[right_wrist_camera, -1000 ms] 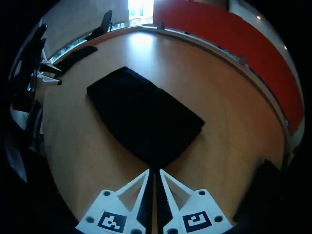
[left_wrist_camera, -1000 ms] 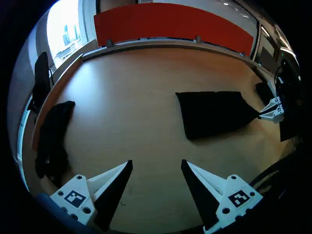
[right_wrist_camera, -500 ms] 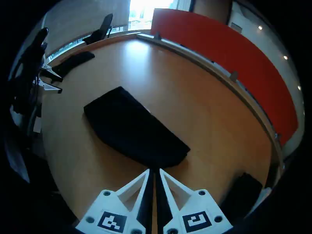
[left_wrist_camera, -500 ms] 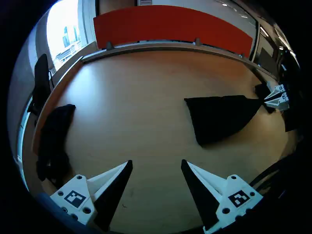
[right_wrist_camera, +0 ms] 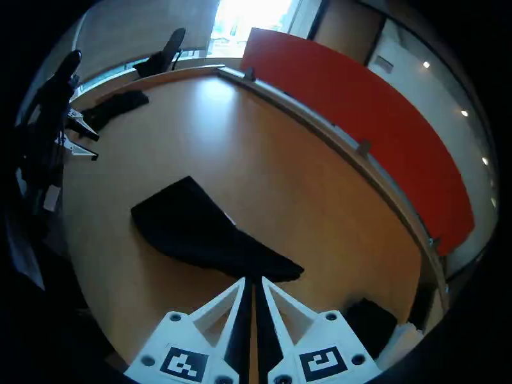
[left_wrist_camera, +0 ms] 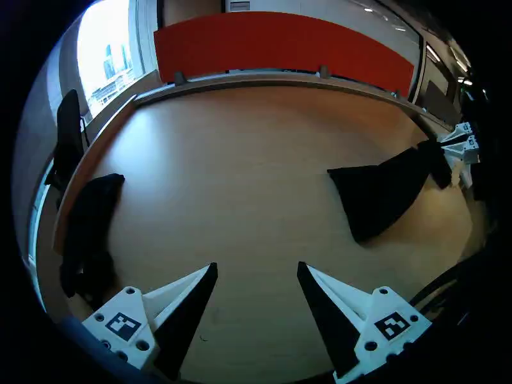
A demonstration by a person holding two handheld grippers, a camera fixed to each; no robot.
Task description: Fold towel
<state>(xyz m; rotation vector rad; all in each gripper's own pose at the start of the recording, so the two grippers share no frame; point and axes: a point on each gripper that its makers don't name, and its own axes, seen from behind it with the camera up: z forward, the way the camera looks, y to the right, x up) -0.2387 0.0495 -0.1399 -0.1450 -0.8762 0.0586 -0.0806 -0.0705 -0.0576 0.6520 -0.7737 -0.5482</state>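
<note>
A black towel (left_wrist_camera: 377, 192) lies on the wooden table (left_wrist_camera: 243, 166), with one corner drawn up to the far right. My right gripper (left_wrist_camera: 462, 142) holds that raised corner there. In the right gripper view, the right gripper (right_wrist_camera: 254, 283) is shut on the towel (right_wrist_camera: 192, 227), whose corner runs between the fingers while the rest trails on the table. My left gripper (left_wrist_camera: 256, 269) stands open low over the table's near side, well clear of the towel, with nothing between its fingers. The left gripper (right_wrist_camera: 80, 134) also appears open at the far left in the right gripper view.
A dark garment (left_wrist_camera: 89, 224) lies at the table's left edge, beside a black chair (left_wrist_camera: 67, 134). A red partition (left_wrist_camera: 281, 41) runs along the far edge. Another dark object (right_wrist_camera: 371, 320) sits near the right gripper. Bare wood stretches between the left gripper and the towel.
The right gripper has risen and pulled back with the towel's corner. The towel has lifted and slid toward it, leaving a narrower patch on the table. The left gripper has stayed put.
</note>
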